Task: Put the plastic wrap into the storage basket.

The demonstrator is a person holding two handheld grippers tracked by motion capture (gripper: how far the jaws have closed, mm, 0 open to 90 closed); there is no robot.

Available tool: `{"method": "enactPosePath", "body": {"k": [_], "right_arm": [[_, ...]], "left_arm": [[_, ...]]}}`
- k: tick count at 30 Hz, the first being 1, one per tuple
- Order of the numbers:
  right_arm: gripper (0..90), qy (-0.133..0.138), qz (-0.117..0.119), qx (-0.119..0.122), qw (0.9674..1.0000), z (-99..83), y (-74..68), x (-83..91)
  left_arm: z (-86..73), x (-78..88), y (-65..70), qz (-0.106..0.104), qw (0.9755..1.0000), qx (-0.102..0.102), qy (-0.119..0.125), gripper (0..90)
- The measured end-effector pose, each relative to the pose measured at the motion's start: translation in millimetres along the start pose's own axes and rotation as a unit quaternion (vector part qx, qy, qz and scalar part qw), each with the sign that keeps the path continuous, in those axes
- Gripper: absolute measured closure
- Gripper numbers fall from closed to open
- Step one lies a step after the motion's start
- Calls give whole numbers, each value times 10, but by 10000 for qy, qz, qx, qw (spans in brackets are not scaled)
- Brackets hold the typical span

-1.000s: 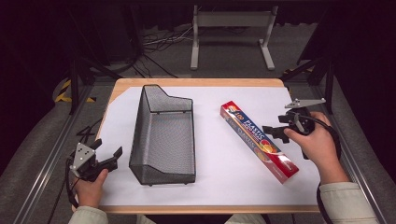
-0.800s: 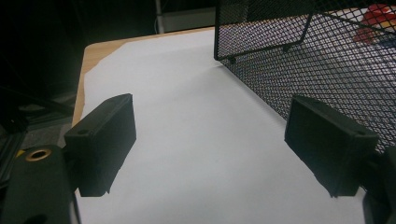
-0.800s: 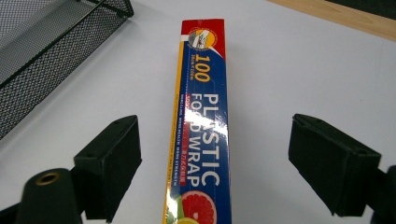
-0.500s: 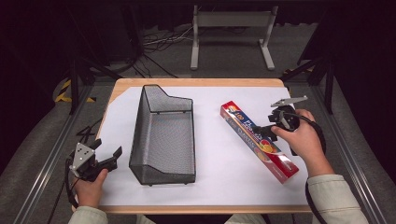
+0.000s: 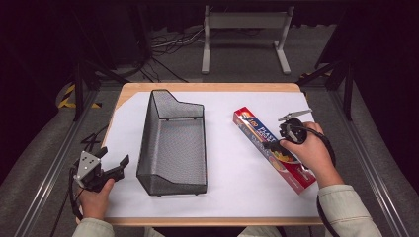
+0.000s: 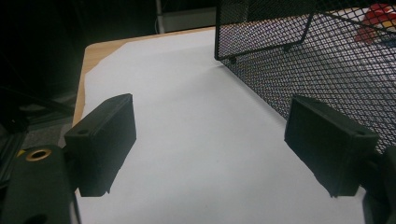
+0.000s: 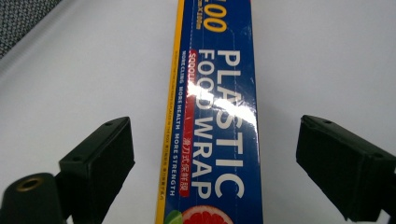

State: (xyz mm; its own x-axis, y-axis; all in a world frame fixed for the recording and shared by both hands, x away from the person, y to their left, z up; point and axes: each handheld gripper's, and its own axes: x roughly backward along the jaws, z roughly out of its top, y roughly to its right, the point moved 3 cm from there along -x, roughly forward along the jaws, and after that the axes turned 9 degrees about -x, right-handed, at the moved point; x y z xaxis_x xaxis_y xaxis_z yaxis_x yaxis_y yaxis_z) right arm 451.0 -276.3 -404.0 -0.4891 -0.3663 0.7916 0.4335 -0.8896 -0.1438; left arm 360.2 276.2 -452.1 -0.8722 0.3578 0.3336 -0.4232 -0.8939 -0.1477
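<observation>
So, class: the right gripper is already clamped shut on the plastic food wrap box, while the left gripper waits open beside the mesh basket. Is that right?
Not quite. The right gripper is open, not clamped: the right gripper view shows both jaws standing clear of the plastic food wrap box, white paper visible on each side. The jaws have just been opening. The rest holds: the left gripper waits open beside the mesh basket.

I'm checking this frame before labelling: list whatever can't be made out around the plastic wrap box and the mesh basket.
- Plastic wrap box, high view: its middle is hidden under the right hand-held gripper and hand.
- Same box, right gripper view: both ends cut off by the top and bottom edges; glare washes out part of the lettering.
- Mesh basket, left gripper view: cut off by the top and right edges.
</observation>
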Motion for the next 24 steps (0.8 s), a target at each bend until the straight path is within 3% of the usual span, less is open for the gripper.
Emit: {"method": "enactPosePath", "body": {"k": [17,20,24], "right_arm": [[128,-573,-240,45,9981,-134,-13,-232],[159,-649,-289,78,9974,-148,-25,-256],[270,-701,-385,123,9967,-155,-36,-267]], "left_arm": [[0,-3,5,21,10000,-9,-6,174],[0,-6,6,20,10000,-11,-2,174],[-1,-6,6,25,10000,-9,-5,174]]}}
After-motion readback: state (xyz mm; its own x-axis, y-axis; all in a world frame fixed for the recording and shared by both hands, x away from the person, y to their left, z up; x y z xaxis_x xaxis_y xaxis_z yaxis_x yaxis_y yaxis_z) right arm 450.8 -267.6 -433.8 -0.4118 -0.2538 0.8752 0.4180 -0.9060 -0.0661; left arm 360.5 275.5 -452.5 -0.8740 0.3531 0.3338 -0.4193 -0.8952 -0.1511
